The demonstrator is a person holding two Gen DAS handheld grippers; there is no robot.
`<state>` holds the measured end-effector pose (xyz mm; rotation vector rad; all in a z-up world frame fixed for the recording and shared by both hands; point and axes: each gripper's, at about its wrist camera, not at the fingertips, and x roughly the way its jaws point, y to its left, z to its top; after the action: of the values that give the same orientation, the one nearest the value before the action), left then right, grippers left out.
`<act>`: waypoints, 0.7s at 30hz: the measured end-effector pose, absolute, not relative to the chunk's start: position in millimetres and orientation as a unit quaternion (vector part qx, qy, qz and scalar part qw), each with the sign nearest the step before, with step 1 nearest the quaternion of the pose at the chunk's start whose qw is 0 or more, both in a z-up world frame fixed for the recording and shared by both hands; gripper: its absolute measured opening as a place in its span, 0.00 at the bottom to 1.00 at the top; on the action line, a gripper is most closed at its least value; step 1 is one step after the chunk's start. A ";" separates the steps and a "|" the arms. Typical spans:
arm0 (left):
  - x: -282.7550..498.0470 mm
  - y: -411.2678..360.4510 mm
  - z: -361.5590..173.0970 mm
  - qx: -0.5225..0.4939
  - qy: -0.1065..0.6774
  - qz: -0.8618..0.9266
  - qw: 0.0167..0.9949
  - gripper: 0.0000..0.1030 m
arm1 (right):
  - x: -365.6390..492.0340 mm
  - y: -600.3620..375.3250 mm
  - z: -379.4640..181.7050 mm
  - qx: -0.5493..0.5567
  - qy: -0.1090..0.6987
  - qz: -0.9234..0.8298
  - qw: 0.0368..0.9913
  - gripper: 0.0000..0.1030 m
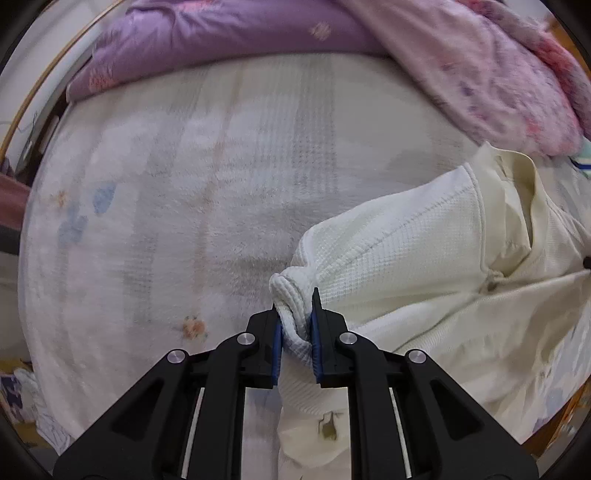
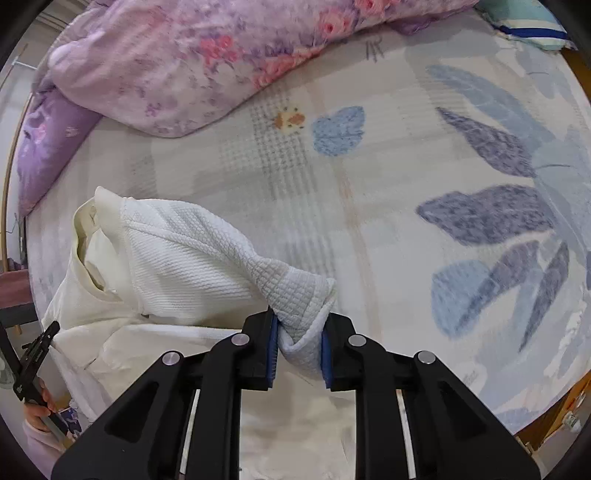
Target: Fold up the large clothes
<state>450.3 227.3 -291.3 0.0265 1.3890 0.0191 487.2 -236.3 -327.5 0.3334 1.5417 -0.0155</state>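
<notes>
A large cream-white waffle-knit garment (image 1: pixel 424 266) lies on the bed, its collar toward the pillows. My left gripper (image 1: pixel 295 317) is shut on the ribbed cuff of one sleeve (image 1: pixel 288 295), lifted a little off the bed. In the right wrist view the same garment (image 2: pixel 177 251) lies at the left. My right gripper (image 2: pixel 299 332) is shut on the end of the other sleeve (image 2: pixel 295 295), bunched between the blue pads. The left gripper's tool (image 2: pixel 33 358) shows at the far left edge there.
The bed (image 1: pixel 184 184) has a pale sheet with blue leaf prints (image 2: pixel 491 214). A purple quilt (image 1: pixel 229 37) and a pink floral quilt (image 2: pixel 192 62) are piled at the far side. A striped pillow (image 2: pixel 528 26) sits at the far right corner. The wooden bed edge (image 2: pixel 565 402) shows lower right.
</notes>
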 end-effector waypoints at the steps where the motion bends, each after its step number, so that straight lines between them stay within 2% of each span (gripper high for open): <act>1: 441.9 224.3 -282.7 0.019 0.631 0.000 0.775 0.12 | 476.5 -237.3 -318.0 0.148 0.690 -0.006 0.709 0.16; 8: 376.4 212.0 -238.3 0.085 0.595 -0.026 0.799 0.12 | 412.2 -203.9 -285.3 0.139 0.660 -0.010 0.738 0.16; 14: 310.3 214.7 -208.4 0.089 0.570 -0.011 0.817 0.12 | 344.2 -187.9 -259.1 0.105 0.630 0.009 0.769 0.16; 21: 219.3 214.0 -208.8 0.079 0.564 0.023 0.822 0.12 | 251.0 -187.6 -255.1 0.086 0.615 0.042 0.783 0.16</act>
<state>219.3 214.0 -208.8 0.1673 1.2005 0.0496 251.0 -187.6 -255.1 0.1858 1.3281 0.0896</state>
